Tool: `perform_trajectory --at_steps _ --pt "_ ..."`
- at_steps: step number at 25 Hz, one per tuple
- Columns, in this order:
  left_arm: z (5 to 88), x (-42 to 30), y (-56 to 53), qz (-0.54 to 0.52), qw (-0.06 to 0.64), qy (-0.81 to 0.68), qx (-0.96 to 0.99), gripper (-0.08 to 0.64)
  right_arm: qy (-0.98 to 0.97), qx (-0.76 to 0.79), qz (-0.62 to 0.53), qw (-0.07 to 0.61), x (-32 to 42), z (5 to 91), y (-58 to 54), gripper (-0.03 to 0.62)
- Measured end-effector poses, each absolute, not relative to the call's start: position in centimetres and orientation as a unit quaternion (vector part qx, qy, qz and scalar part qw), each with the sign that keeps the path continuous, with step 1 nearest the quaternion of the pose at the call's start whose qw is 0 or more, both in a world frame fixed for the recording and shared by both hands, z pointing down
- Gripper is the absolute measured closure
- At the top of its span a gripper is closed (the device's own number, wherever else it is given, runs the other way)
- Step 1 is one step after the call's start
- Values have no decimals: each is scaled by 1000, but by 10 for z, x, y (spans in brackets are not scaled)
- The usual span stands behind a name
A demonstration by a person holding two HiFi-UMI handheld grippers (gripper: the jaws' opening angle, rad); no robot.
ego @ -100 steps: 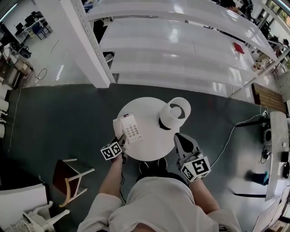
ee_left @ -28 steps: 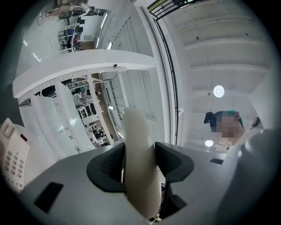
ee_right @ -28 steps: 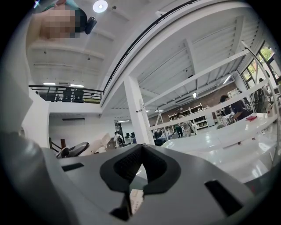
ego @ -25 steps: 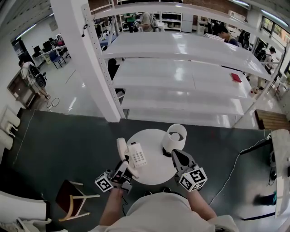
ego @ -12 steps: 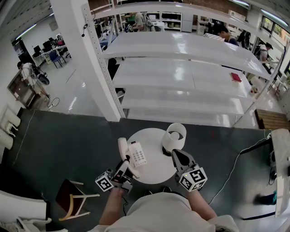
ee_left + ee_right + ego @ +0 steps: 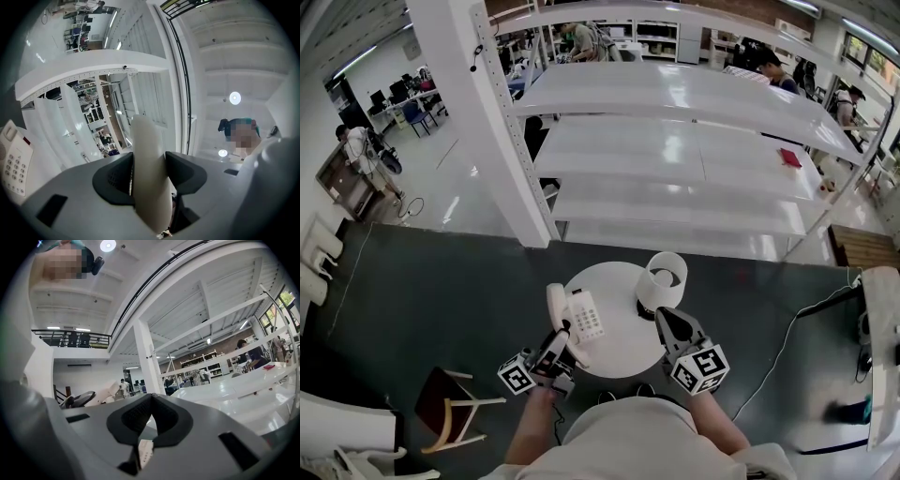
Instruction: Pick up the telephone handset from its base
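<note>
The cream telephone handset (image 6: 554, 307) is off its base and tilted up, left of the white keypad base (image 6: 587, 315) on the round white table (image 6: 619, 349). My left gripper (image 6: 560, 343) is shut on the handset's lower part. In the left gripper view the handset (image 6: 146, 140) stands between both dark pads (image 6: 114, 180), and the base (image 6: 14, 162) shows at the far left. My right gripper (image 6: 667, 324) hovers at the table's right edge, jaws together and holding nothing; in the right gripper view its pads (image 6: 137, 419) meet.
A white cylindrical lamp shade (image 6: 663, 279) stands on the table's far right. A wooden chair (image 6: 455, 410) is on the dark floor at the left. White shelving (image 6: 675, 150) and a white pillar (image 6: 473, 112) rise beyond the table. A cable (image 6: 778, 347) runs along the floor at the right.
Four seconds ago the handset lay on its base with the left gripper at it; now it is lifted clear to the left. Over the last second nothing moved.
</note>
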State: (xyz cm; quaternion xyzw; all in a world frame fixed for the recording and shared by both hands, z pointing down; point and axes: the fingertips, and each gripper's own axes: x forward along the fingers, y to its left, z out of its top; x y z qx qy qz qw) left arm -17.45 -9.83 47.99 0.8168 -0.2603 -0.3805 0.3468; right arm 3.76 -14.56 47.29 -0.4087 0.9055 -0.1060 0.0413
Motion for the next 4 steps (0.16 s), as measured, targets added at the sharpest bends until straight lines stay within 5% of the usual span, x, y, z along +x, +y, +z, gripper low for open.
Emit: perform_trajectory --at_steps 4 --pt "482 -175 -97 -373 352 -265 816 341 906 -408 -106 40 35 475 -144 586"
